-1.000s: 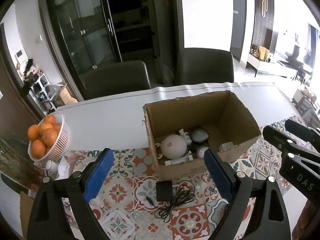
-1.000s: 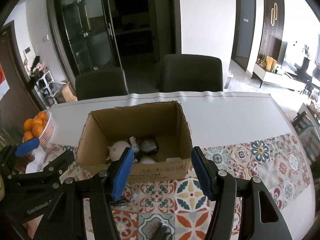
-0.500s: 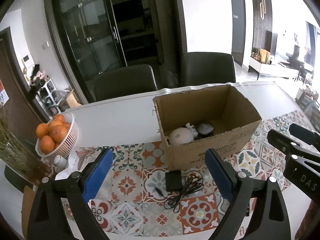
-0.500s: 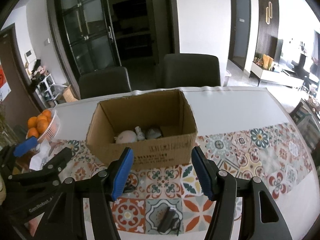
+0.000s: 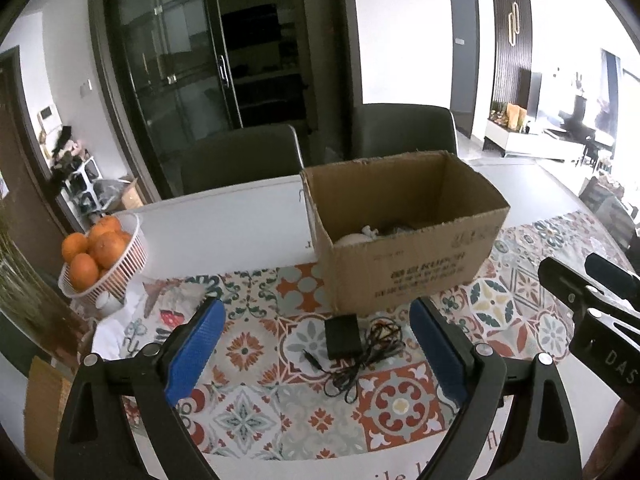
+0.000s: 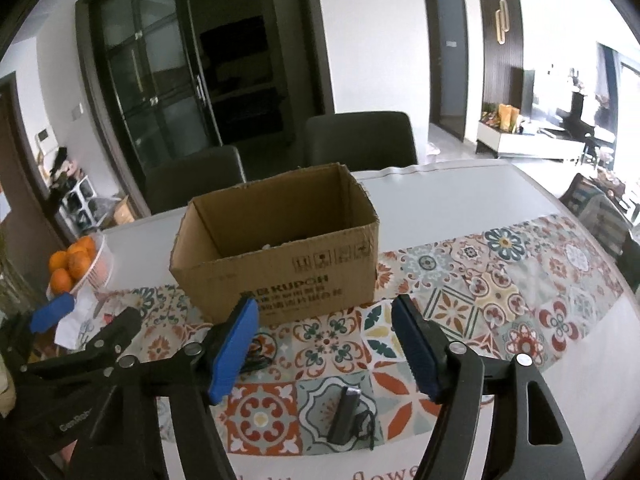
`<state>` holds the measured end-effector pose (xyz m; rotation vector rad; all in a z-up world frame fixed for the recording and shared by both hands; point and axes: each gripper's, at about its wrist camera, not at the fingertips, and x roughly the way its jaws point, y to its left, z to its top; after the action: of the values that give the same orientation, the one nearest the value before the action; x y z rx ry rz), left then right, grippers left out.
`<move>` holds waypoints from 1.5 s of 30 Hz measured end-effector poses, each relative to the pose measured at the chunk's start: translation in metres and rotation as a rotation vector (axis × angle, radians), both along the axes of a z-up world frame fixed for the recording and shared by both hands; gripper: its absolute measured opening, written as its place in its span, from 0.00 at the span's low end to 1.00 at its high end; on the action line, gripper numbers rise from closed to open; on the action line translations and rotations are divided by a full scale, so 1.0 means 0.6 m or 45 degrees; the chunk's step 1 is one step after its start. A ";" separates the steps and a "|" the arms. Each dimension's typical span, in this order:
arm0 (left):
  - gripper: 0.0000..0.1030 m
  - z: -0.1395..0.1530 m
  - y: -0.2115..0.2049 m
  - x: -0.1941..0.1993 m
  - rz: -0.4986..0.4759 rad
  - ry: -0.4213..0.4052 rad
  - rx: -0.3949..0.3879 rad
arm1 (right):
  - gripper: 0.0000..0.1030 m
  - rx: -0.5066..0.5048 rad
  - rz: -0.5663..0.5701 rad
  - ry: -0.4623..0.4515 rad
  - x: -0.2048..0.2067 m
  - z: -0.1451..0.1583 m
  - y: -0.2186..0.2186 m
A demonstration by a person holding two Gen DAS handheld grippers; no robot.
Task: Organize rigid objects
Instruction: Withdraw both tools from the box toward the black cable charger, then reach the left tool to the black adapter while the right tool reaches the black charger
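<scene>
Both grippers have been drawn back from the open brown cardboard box over the last second, so that its printed front wall is now seen where its contents were looked down on before, and more of the patterned tile-print table mat is taken in.

The left gripper is held with its blue pads wide apart and nothing between them. The jaws of the right gripper are opening, and nothing is held between them either.

The small black rectangular power adapter, with its thin black cable loosely tangled beside it, lies on the mat near the tabletop's near edge, just in front of the box's front wall. A few pale objects can be made out inside the box, barely visible over its rim.

The step in hand is judged to be the approach to the adapter, the only loose rigid item left outside the box. The next move calls for one gripper to be lowered over the adapter's body, closed across its narrow sides, and lifted with the trailing cable kept clear of the box rim.

A white slatted basket of oranges stands toward the tabletop's left edge, well apart.
</scene>
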<state>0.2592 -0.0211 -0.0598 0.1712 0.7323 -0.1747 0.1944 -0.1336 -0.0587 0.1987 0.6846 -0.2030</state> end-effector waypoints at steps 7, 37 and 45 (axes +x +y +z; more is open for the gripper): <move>0.93 -0.027 0.007 -0.020 -0.045 -0.020 0.000 | 0.71 -0.005 -0.050 -0.022 -0.028 -0.022 0.013; 0.96 -0.126 0.007 -0.020 -0.103 -0.072 -0.031 | 0.78 0.019 -0.340 -0.009 -0.087 -0.153 0.026; 0.96 -0.150 0.008 0.006 -0.055 -0.049 -0.063 | 0.78 0.059 -0.405 0.035 -0.070 -0.187 0.019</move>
<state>0.2626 -0.0165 -0.1499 0.1429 0.6859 -0.2301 0.1525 -0.1225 -0.1708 0.3503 0.6835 -0.4956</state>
